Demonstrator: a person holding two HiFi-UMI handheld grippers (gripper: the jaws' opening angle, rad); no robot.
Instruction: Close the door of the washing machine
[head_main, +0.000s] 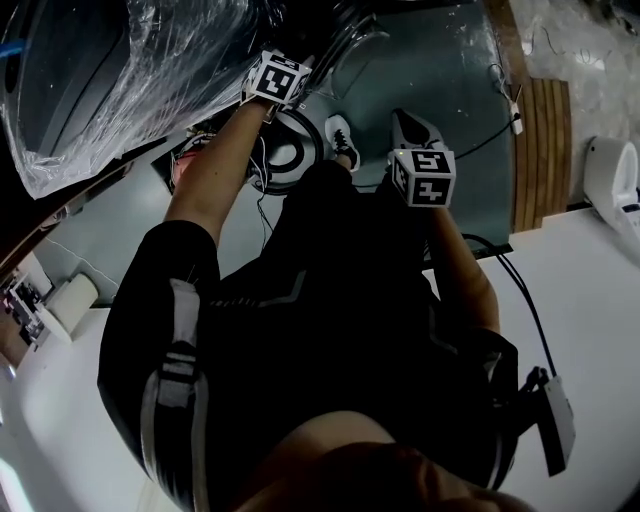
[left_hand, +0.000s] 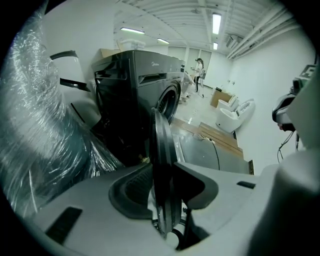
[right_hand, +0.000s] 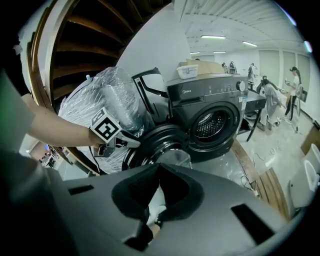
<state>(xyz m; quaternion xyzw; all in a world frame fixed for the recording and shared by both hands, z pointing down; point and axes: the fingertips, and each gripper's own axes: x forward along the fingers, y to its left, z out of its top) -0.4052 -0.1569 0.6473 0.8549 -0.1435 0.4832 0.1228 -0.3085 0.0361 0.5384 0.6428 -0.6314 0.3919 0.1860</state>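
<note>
A dark front-loading washing machine (right_hand: 215, 115) stands with its drum opening (right_hand: 210, 122) uncovered. Its round door (right_hand: 155, 145) is swung out to the left. In the left gripper view the door (left_hand: 162, 145) shows edge-on, and my left gripper (left_hand: 162, 172) is shut on its rim, one pad on each face. From the head view that left gripper (head_main: 285, 95) sits at the top of the door (head_main: 295, 150). My right gripper (right_hand: 159, 167) hangs lower and to the right (head_main: 420, 175), apart from the door. Its jaws are shut with nothing in them.
A large bundle wrapped in clear plastic (head_main: 120, 70) crowds the door's left side (left_hand: 40, 125). White toilets (left_hand: 232, 112) and wooden boards (head_main: 540, 150) lie to the right, and a cable (head_main: 520, 300) crosses the floor. People stand at the back (right_hand: 272, 97).
</note>
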